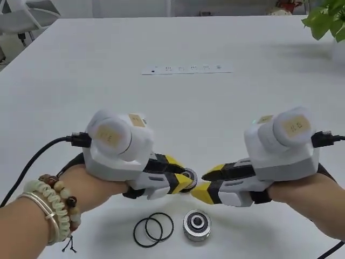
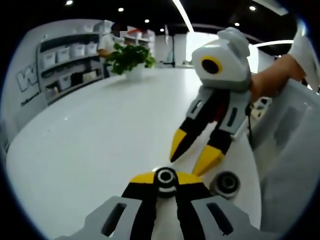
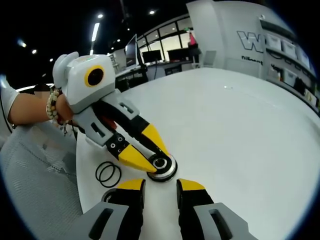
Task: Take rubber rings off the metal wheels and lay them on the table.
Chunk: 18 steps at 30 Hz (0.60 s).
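My left gripper point(image 1: 186, 179) is shut on a small metal wheel point(image 1: 190, 175), held just above the white table point(image 1: 178, 118). In the left gripper view the wheel point(image 2: 165, 176) sits between my yellow tips point(image 2: 166, 182). My right gripper point(image 1: 208, 183) faces it tip to tip, open, a little short of the wheel. In the right gripper view its jaws point(image 3: 161, 186) stand apart below the held wheel point(image 3: 163, 168). Two black rubber rings point(image 1: 153, 227) lie overlapping near the table's front edge, beside a second metal wheel point(image 1: 197, 224). Whether the held wheel carries a ring I cannot tell.
A white printed strip point(image 1: 186, 69) lies mid-table farther out. A green plant point(image 1: 326, 19) stands at the far right corner and a chair point(image 1: 21, 16) at the far left. Black cables trail from both grippers towards me.
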Motion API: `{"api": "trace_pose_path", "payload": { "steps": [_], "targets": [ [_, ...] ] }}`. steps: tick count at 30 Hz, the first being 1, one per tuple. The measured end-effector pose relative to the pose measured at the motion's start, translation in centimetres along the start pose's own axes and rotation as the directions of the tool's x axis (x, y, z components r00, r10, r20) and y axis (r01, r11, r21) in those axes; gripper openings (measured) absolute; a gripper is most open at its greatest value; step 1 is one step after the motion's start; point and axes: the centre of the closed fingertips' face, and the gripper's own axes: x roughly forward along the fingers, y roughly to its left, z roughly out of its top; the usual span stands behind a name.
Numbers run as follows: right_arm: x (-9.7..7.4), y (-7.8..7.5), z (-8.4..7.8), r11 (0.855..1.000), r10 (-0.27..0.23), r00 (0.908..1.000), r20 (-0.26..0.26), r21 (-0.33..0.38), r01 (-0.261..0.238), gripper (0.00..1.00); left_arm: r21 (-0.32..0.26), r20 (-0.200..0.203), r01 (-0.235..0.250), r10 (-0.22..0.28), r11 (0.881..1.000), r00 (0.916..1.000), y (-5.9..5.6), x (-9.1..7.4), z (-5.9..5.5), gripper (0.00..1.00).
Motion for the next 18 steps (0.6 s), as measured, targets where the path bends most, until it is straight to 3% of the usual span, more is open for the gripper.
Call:
{"api": "trace_pose_path", "payload": {
  "steps": [10, 14, 18],
  "targets": [
    [0.8, 0.5, -0.4, 0.999, 0.001, 0.9998, -0.019, -0.054, -0.002, 0.23, -0.007, -0.006, 0.02, -0.02, 1.0, 0.9998, -1.0, -0.4, -0.2, 0.15],
    [1.0, 0.7, -0.3, 0.993, -0.008, 0.9996, -0.027, -0.119, 0.004, 0.22, -0.007, -0.006, 0.018, -0.019, 1.0, 0.9998, -1.1, -0.4, -0.2, 0.15],
    [1.0, 0.5, -0.1, 0.99, -0.01, 0.9996, -0.025, -0.138, 0.007, 0.21, -0.01, -0.004, 0.016, -0.016, 1.0, 0.9999, -1.1, -0.4, -0.2, 0.15]
  ]
}}
